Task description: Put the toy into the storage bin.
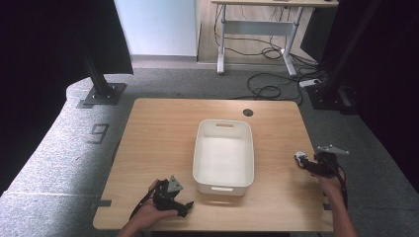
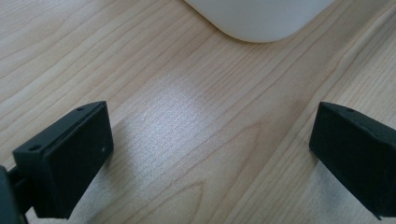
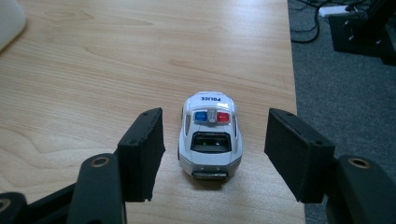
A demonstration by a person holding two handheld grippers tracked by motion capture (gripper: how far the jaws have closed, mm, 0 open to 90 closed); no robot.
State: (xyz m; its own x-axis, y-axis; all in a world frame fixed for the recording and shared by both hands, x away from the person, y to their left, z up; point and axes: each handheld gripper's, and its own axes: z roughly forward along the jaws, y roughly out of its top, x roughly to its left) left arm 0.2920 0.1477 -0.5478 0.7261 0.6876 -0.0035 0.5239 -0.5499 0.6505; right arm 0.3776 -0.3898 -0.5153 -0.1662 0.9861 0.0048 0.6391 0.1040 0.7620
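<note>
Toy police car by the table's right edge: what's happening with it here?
A person works at a wooden table with a gripper in each hand. The right gripper has its open jaws either side of a toy police car, pads not touching it, so nothing is gripped yet. The car stands on its wheels near the table's right edge. The left gripper rests open near the front edge, holding nothing. A white bin sits empty mid-table, perhaps where the car goes.

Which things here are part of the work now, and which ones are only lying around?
In the job:
- toy police car, between the open jaws of the right gripper, not pressed
- white bin, likely where it goes

Just lying about:
- left gripper, open, over bare table
- desk and cables on the floor behind
</note>
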